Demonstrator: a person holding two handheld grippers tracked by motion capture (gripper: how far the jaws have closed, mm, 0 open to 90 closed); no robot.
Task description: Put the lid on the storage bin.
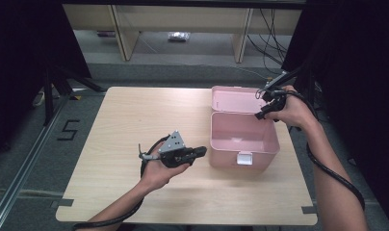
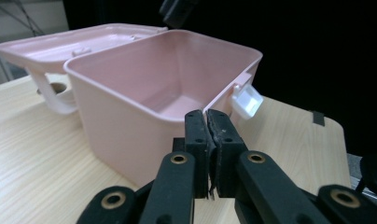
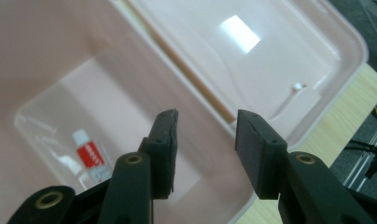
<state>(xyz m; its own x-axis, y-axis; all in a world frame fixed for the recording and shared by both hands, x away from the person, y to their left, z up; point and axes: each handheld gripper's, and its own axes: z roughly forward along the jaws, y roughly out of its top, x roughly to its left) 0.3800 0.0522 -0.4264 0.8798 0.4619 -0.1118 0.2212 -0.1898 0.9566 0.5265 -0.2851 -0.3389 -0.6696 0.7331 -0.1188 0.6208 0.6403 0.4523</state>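
Pink box (image 1: 243, 139) sits open on the table (image 1: 125, 125), lid (image 1: 236, 98) flung back; right gripper (image 1: 265, 109) hovers over its far corner, jaws parted, empty — a small tube (image 3: 89, 156) lies inside; left gripper (image 1: 200, 152) waits just beside the front wall, jaws pressed together on nothing.

Pink box (image 1: 244, 139) open on table, lid (image 1: 236, 98) back; small tube (image 3: 89, 156) inside.

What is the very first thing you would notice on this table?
A big pink box stands on the right half of the wooden table, with its lid flipped open behind it. The right claw hovers open over its far right corner, and a small tube with a red label lies at the bottom. The left claw, shut, points at the box's left side.
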